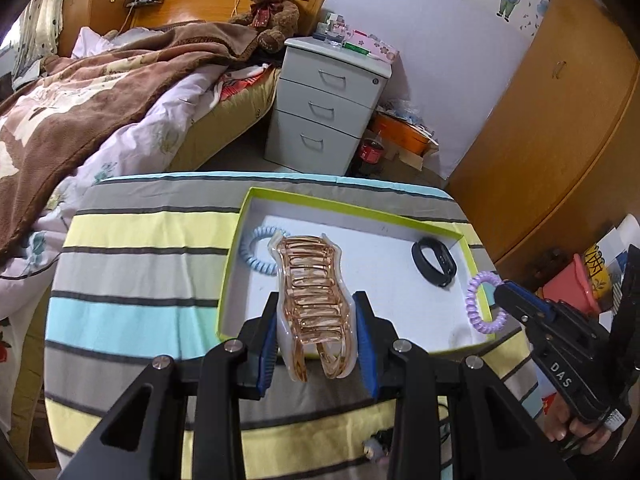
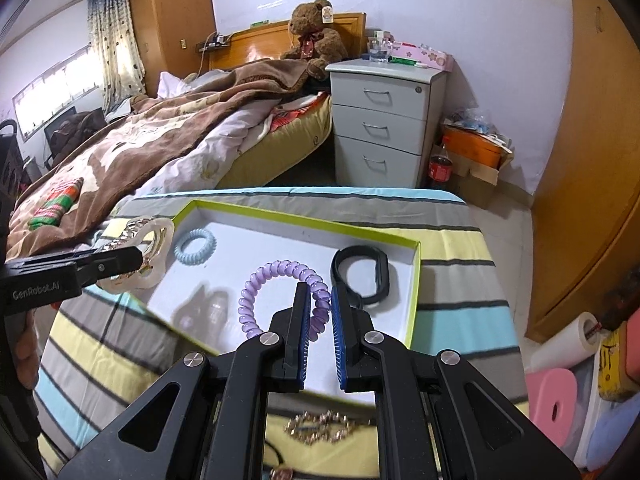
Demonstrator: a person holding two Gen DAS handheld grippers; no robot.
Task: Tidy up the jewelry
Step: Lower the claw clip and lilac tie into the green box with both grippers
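My left gripper [image 1: 316, 304] is shut on a large rose-gold and white hair claw [image 1: 314, 296], held above the near left part of a white tray with a green rim [image 1: 348, 202]. The claw [image 2: 138, 252] also shows in the right wrist view, over the tray's left edge. My right gripper [image 2: 321, 300] is shut on a purple spiral hair tie [image 2: 276, 276], held above the tray's floor [image 2: 260, 248]; the tie [image 1: 482, 300] also shows at the tray's right edge. A light blue spiral tie [image 1: 256, 250] and a black band [image 1: 434, 262] lie in the tray.
The tray rests on a striped cloth-covered table [image 1: 144, 280]. A gold ornate piece [image 2: 320, 426] lies on the cloth below my right gripper. A bed [image 1: 100, 100], a white drawer unit [image 1: 324, 108] and a wooden wardrobe [image 1: 560, 120] stand behind.
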